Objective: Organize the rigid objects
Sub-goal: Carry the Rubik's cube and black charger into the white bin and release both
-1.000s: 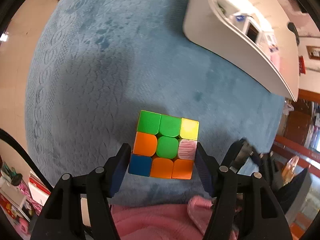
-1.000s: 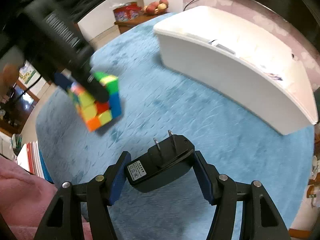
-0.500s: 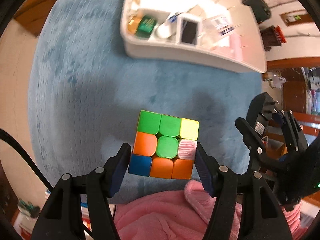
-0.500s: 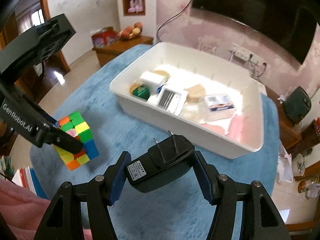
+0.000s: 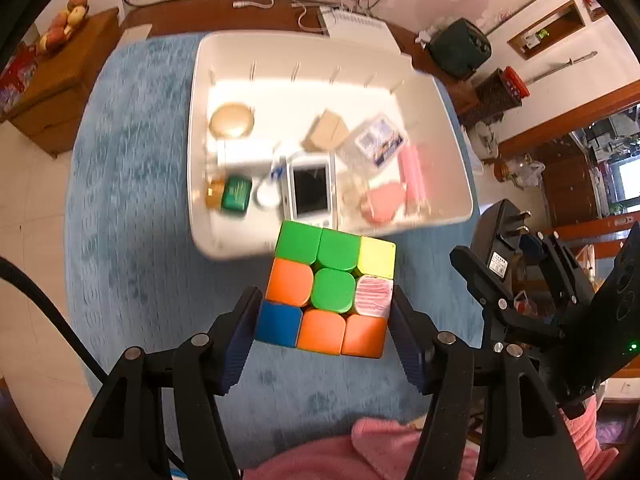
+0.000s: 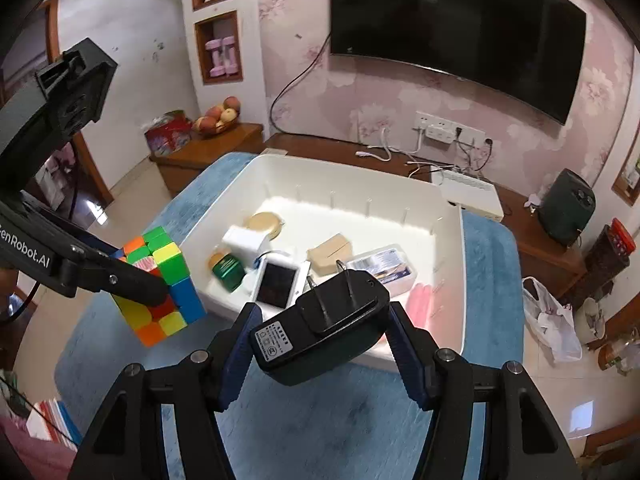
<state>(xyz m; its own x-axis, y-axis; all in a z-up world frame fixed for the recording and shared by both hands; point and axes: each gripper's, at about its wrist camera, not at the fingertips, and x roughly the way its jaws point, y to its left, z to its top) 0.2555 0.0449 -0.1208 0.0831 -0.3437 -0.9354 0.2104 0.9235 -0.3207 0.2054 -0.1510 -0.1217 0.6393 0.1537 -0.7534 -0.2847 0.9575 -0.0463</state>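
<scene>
Left gripper (image 5: 325,322) clamped on a scrambled puzzle cube (image 5: 329,288), blue pads pressing its two sides, cube held in the air above the blue-carpeted counter (image 5: 132,240), just short of the near wall of the white bin (image 5: 456,152) lying ahead of it. Right gripper (image 6: 322,344) clamped on a black plug adapter (image 6: 320,320), prongs pointing up and away, also off the counter, with the bin directly beyond its fingertips. Bin ahead of both grippers already holds a green tin (image 6: 228,274), a small screen device (image 6: 276,286), a tan block (image 6: 330,258) and pink items (image 5: 386,200).
</scene>
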